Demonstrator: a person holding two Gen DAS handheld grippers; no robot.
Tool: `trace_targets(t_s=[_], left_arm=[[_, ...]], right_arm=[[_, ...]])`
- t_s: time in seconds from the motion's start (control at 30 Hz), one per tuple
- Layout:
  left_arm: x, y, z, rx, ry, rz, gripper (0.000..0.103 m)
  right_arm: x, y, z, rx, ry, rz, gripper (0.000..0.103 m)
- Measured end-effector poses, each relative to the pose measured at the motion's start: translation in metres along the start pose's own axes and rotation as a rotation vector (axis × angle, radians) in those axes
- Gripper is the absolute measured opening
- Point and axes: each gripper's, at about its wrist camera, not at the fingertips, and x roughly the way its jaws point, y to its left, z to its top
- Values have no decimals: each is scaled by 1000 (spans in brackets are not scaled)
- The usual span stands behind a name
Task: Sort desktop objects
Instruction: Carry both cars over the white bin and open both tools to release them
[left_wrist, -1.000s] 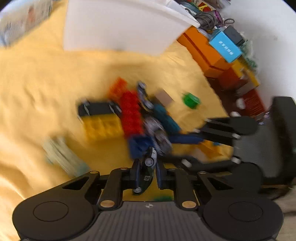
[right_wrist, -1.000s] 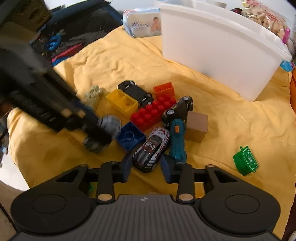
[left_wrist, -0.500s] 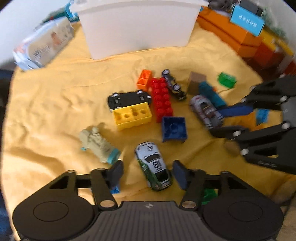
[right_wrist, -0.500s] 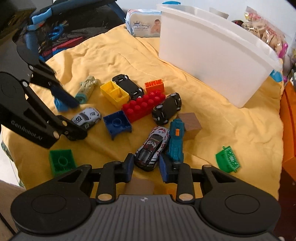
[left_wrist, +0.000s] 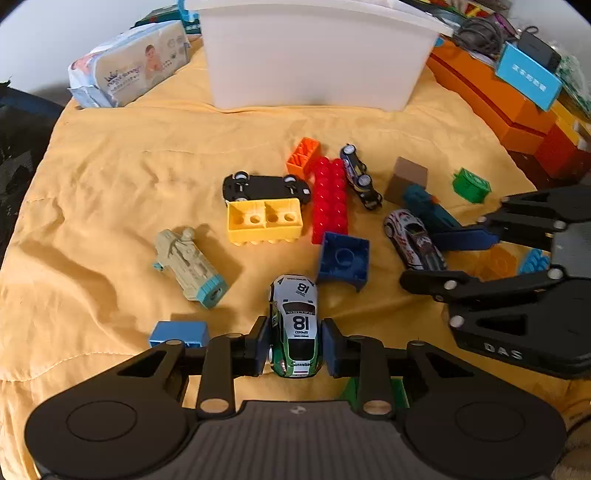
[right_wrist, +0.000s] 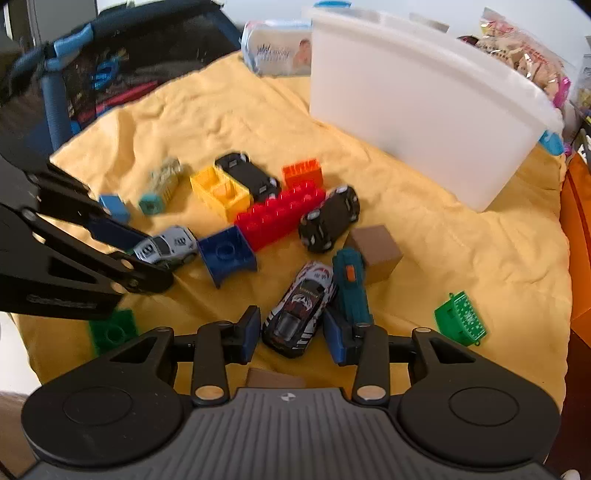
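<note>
Because the cars are being sorted out, the left gripper (left_wrist: 294, 341) is closing around the green car (left_wrist: 295, 325) near the blue brick (left_wrist: 343, 258), while the right gripper (right_wrist: 291, 332) is opening beside the flame car (right_wrist: 301, 308).

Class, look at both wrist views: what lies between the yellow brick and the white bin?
The upturned black toy car lies right behind the yellow brick; beyond it only bare yellow cloth reaches the white bin. Both wrist views show this.

My left gripper (left_wrist: 294, 349) is closing low in frame; my right gripper (right_wrist: 290, 334) is opening, seemingly untouching.
</note>
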Motion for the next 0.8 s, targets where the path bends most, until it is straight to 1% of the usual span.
trace_targets(t_s=[0.13,0.27,0.37,0.53,0.7,0.8], left_arm=[[-8,1,2,-5,-12,-14,33],[-38,-1,18,33,-83,-7,33],[-53,-2,40,49,-141,-27,33],[-63,-10,79,95,-212,-49,33],[-71,-19,115,144,-285,-60,33],[-73,-19,139,152,-320,-75,33]], right_arm=[[-5,3,-2,-31,-5,-5,35],[-25,-1,4,-18,-47,0,34],[-42,-6,13,-12,-91,-16,34],[-66,-21,28,24,-159,-72,34],[-81,-47,48,65,-212,-143,34],[-85,-62,65,86,-242,-173,34]])
